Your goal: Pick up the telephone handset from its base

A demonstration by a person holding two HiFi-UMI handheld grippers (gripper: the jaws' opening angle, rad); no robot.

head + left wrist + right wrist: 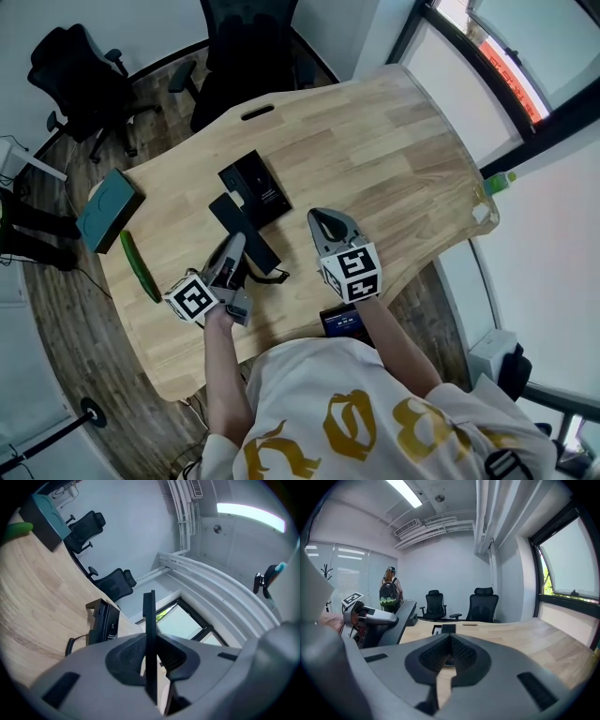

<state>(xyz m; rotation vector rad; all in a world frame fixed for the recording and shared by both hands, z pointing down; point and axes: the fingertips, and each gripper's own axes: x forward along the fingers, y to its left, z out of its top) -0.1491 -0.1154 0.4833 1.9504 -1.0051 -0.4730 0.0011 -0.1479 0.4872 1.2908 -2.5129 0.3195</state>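
The black telephone handset [251, 234] is lifted off its base and angled above the wooden table [394, 141]. My left gripper [232, 249] is shut on its near end. In the left gripper view the handset [149, 620] stands edge-on, pinched between the two jaws. The black base [253, 187] sits on the table just beyond, also visible as the base [104, 620] with the coiled cord [70, 645] trailing from it. My right gripper [326, 225] hovers to the right of the handset, shut and empty, its jaws [450, 644] meeting at the tips.
A teal box [108, 208] and a green cucumber [141, 267] lie at the table's left end. A dark device [342, 322] rests at the near edge, a green bottle [500, 181] by the window. Office chairs [248, 56] stand behind; a person [389, 592] stands far off.
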